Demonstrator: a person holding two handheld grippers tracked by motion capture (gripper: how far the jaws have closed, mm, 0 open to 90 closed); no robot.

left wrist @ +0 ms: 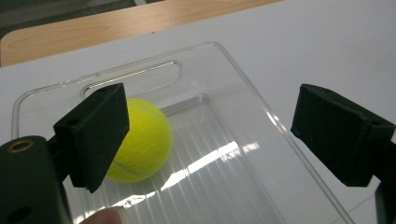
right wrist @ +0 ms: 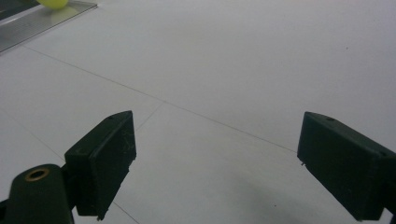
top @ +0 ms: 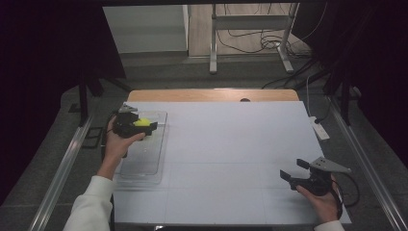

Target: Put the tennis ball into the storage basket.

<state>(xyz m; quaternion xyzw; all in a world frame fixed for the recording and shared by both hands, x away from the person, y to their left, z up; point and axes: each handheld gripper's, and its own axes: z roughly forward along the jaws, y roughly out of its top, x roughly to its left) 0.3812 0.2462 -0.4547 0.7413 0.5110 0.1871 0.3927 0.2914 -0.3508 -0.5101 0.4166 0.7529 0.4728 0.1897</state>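
Observation:
A yellow tennis ball point(top: 142, 122) lies in the far end of a clear plastic tray point(top: 144, 159) at the table's left side. My left gripper point(top: 151, 126) hovers over that end of the tray, open. In the left gripper view the ball point(left wrist: 140, 140) sits on the ribbed tray floor point(left wrist: 224, 186) just beyond the left jaw, partly hidden by it, and the left gripper point(left wrist: 212, 126) holds nothing. My right gripper point(top: 292, 168) rests low over the near right of the table, open and empty point(right wrist: 215, 154). The ball point(right wrist: 53, 3) and tray point(right wrist: 28, 23) show far off at the top left of the right gripper view.
A white sheet point(top: 231, 154) covers the table, with a wooden strip point(top: 211, 95) bare along the far edge. A small white device point(top: 320, 129) lies at the right edge. Metal stand legs point(top: 214, 43) and cables are on the floor behind.

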